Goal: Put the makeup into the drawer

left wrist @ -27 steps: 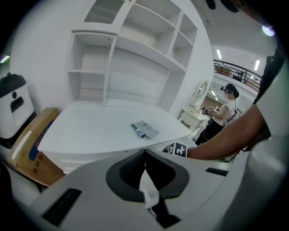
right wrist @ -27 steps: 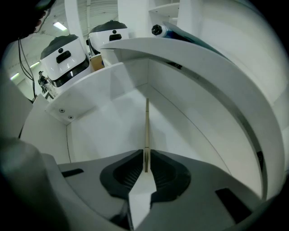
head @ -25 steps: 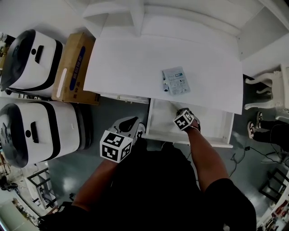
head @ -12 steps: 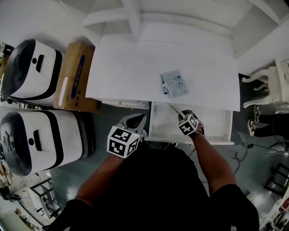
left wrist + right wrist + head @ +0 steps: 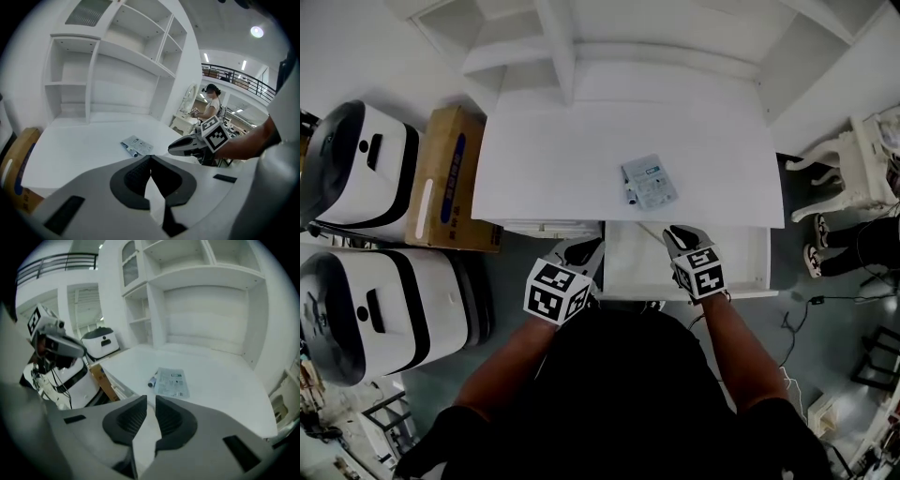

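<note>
Over the open drawer [image 5: 741, 270], the right claw [image 5: 677, 232] has just been opening, empty; the left claw [image 5: 592, 247] is pinched together. Best come in low on the flat makeup packet [image 5: 649, 183], catching one edge.

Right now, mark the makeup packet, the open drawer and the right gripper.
makeup packet [image 5: 649, 183]: head view, middle of the packet.
open drawer [image 5: 745, 264]: head view, bare floor near its right end.
right gripper [image 5: 150, 398]: right gripper view, gap between its fingertips.
</note>
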`<state>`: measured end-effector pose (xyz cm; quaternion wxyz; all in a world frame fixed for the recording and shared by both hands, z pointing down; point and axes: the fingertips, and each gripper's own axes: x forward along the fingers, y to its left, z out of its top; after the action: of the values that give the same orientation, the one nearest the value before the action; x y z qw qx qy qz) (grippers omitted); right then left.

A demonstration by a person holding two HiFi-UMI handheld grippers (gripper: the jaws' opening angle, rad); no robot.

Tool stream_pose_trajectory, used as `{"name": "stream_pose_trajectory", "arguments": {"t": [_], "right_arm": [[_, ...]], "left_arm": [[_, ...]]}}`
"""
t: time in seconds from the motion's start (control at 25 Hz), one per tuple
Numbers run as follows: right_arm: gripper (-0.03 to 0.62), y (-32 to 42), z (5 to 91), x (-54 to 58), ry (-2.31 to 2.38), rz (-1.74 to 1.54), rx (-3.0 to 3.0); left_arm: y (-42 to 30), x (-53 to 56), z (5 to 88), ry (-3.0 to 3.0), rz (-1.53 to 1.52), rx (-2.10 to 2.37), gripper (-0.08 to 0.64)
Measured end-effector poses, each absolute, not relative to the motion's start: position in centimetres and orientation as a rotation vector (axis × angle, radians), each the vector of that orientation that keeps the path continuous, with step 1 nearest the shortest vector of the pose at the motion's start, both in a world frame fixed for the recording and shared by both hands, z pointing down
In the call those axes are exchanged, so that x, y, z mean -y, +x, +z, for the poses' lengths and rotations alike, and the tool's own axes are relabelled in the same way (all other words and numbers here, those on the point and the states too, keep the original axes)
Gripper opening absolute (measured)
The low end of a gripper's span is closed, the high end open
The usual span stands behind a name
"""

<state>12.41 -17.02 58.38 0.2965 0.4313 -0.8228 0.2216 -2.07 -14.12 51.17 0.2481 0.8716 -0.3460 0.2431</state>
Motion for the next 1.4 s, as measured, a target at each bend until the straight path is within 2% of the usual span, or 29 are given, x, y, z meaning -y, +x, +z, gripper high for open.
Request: {"name": "stream_pose_trajectory", "arguments": {"t": [0.28,0.52,1.4], "right_arm": [[0.048,11.8,51.6,15.9,1.277,0.666,2.319],[0.034,11.4,49.4,14.2,1.319,0.718,2.383],[0.031,11.8,50.8,13.1,1.328,0.759,2.344]], "left_arm": [[-1.8,14.6,50.3,2.402,0.623,0.936,0.011],[-2.2,15.2,49.3,2.406,0.548,0.949,0.011],[-0.8,14.8,48.9,2.474,0.603,0.889,0.011]]}}
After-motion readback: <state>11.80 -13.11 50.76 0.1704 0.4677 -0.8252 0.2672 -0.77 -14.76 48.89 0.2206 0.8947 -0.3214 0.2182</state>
